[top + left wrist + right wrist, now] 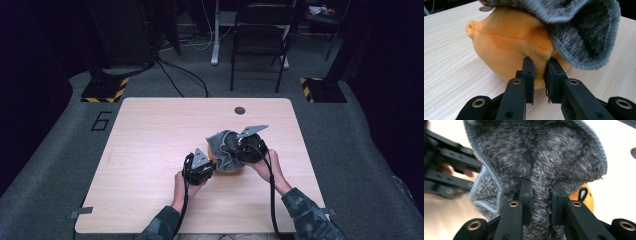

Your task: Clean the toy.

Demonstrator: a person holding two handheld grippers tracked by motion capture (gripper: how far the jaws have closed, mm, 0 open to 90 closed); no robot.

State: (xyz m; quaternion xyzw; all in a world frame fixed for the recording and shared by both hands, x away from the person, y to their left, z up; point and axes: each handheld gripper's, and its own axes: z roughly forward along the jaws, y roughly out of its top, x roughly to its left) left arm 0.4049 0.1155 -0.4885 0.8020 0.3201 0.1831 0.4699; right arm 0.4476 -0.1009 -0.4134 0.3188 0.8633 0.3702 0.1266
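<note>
On the table [150, 150]: one orange plush toy [509, 47], one grey knitted hat [584, 27] draped over it. Two handheld grippers in play, left gripper [540, 72] and right gripper [541, 192], each with two black jaws; two hands, one per gripper. One round dark grommet [240, 110] in the tabletop near its far edge. Beyond the table: one folding chair [260, 35], two black bases with yellow-black hazard striping [105, 89], one painted numeral on the floor [101, 120].
</note>
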